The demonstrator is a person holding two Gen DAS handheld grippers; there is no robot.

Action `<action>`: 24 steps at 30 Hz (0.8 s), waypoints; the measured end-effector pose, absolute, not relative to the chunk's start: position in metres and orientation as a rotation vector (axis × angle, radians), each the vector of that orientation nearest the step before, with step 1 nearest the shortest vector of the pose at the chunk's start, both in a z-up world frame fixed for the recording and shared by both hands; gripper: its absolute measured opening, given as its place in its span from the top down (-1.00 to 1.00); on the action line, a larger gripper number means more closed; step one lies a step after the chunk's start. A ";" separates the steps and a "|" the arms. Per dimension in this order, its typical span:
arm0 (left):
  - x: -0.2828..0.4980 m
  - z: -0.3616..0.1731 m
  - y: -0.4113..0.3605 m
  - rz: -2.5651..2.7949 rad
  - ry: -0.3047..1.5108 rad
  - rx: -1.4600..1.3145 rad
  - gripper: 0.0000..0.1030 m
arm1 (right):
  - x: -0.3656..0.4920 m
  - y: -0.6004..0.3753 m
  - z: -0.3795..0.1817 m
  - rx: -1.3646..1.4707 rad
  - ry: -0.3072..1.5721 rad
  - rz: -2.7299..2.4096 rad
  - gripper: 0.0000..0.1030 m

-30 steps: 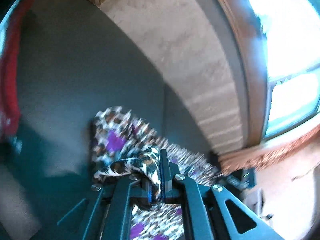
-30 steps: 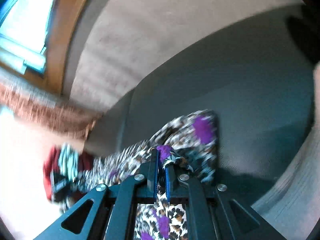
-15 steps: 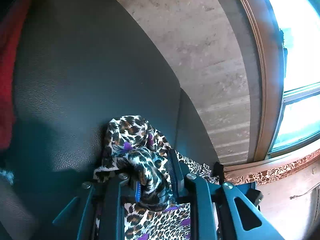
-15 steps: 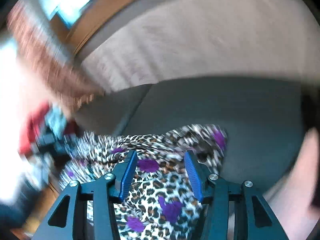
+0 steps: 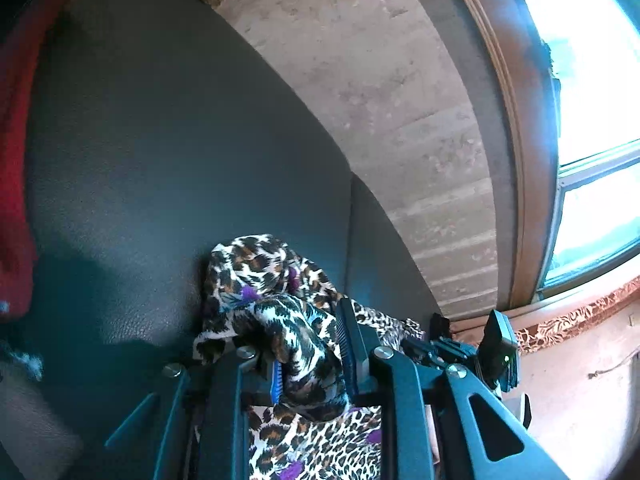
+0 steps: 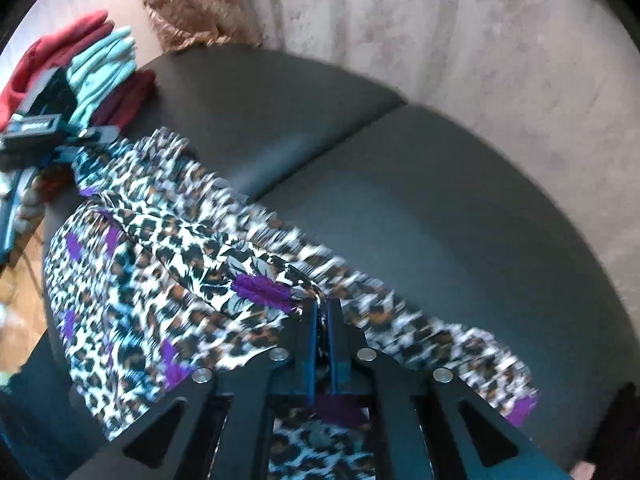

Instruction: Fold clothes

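Note:
A leopard-print garment with purple flowers [image 6: 168, 248] lies spread on a dark grey cushioned surface [image 6: 420, 208]. My right gripper [image 6: 321, 308] is shut on a fold of the garment near its middle edge. In the left wrist view my left gripper [image 5: 310, 344] has its jaws partly apart with a bunched fold of the same garment [image 5: 296, 336] between them. My left gripper also shows in the right wrist view [image 6: 52, 136] at the garment's far left corner. My right gripper shows in the left wrist view [image 5: 492, 344] at right.
A stack of folded red and teal clothes [image 6: 92, 60] sits at the far left of the cushion. A red cloth [image 5: 16, 184] hangs at the left edge. A beige wall [image 5: 400, 100] and a bright window [image 5: 592, 80] are behind.
My right gripper opened half a second ago and has now shut again on a fold of the garment. My left gripper's jaws have parted slightly around the bunched cloth.

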State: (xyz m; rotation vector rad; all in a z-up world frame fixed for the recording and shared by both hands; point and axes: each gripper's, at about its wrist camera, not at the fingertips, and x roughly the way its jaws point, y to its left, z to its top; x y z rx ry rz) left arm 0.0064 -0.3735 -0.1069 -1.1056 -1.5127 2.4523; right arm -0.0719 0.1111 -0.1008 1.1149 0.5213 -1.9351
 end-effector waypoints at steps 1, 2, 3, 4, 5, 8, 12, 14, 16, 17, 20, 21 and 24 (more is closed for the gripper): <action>0.007 -0.105 -0.373 2.457 -1.507 -1.093 0.58 | -0.076 0.113 -0.100 1.117 0.497 -1.953 0.91; 0.006 -0.104 -0.373 2.471 -1.495 -1.098 0.57 | -0.080 0.115 -0.099 1.120 0.472 -1.971 0.91; 0.006 -0.103 -0.372 2.486 -1.481 -1.105 0.53 | -0.084 0.118 -0.098 1.122 0.447 -1.988 0.91; 0.005 -0.101 -0.372 2.500 -1.467 -1.113 0.50 | -0.088 0.120 -0.097 1.124 0.422 -2.006 0.91; 0.005 -0.100 -0.371 2.515 -1.452 -1.120 0.48 | -0.093 0.121 -0.100 1.134 0.402 -2.033 0.91; 0.007 -0.100 -0.371 2.529 -1.450 -1.130 0.35 | -0.097 0.119 -0.112 1.141 0.444 -2.113 0.85; 0.011 -0.098 -0.371 2.538 -1.437 -1.149 0.24 | -0.096 0.131 -0.111 1.117 0.347 -2.177 0.55; 0.015 -0.095 -0.367 2.556 -1.387 -1.172 0.23 | -0.085 0.138 -0.100 1.063 0.314 -2.200 0.47; 0.021 -0.094 -0.361 2.572 -1.341 -1.198 0.22 | -0.069 0.145 -0.086 1.000 0.274 -2.196 0.38; 0.026 -0.093 -0.355 2.583 -1.307 -1.219 0.22 | -0.055 0.147 -0.081 0.980 0.261 -2.166 0.28; 0.043 -0.091 -0.340 2.636 -1.206 -1.253 0.18 | -0.023 0.149 -0.083 0.976 0.262 -2.079 0.20; 0.050 -0.090 -0.336 2.641 -1.192 -1.256 0.14 | -0.014 0.150 -0.086 0.986 0.275 -2.059 0.19; 0.067 -0.091 -0.319 2.675 -1.093 -1.302 0.10 | 0.010 0.155 -0.102 1.029 0.301 -2.036 0.19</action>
